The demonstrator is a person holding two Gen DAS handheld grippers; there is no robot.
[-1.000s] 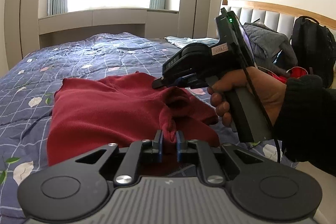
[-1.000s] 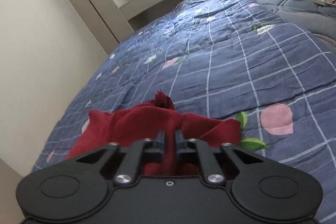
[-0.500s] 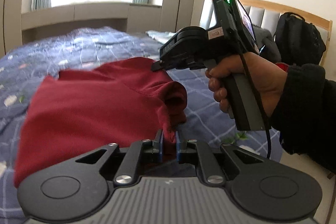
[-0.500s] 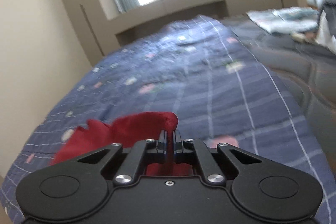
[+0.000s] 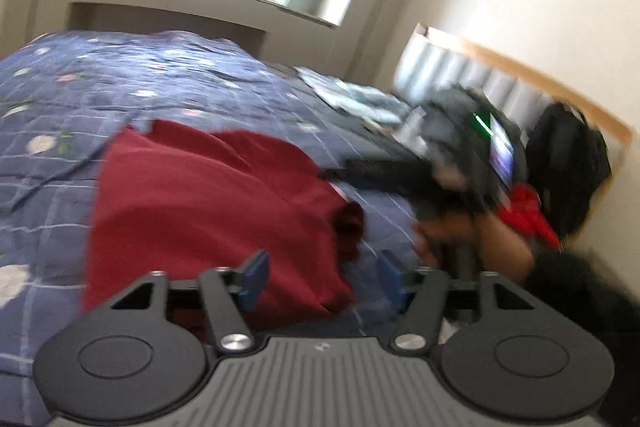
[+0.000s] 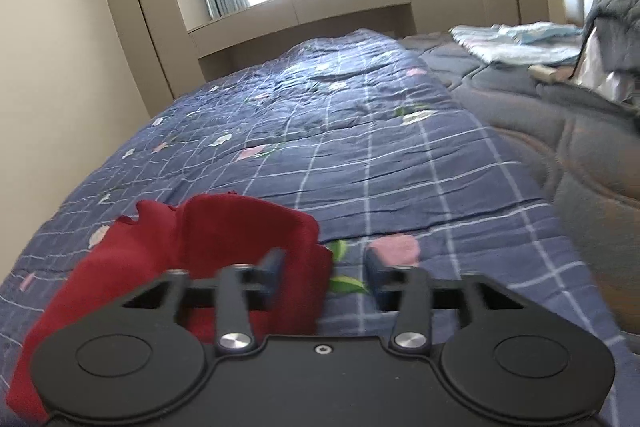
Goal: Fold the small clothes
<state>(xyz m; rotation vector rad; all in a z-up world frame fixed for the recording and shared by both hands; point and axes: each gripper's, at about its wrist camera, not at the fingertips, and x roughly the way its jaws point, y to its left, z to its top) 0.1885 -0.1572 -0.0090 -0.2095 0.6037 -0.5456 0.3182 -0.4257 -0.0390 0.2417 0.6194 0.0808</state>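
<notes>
A dark red garment (image 5: 208, 203) lies folded over on the blue quilted bed (image 5: 160, 83). My left gripper (image 5: 322, 277) is open just above its near edge, holding nothing. In the left wrist view the right gripper body (image 5: 448, 163) shows blurred at the right, held in a hand. In the right wrist view the red garment (image 6: 208, 251) lies at lower left, and my right gripper (image 6: 324, 271) is open over its right edge, with the cloth between and left of the fingers but free.
The blue quilt (image 6: 360, 147) stretches toward the window. A folded light blue cloth (image 6: 520, 41) and a grey duvet (image 6: 580, 131) lie toward the headboard. A black backpack (image 5: 568, 163) and a red item (image 5: 528, 211) sit by the headboard.
Both grippers have opened and let go of the red garment, which now lies on the bed. Both have pulled back, and the left view has tilted.
</notes>
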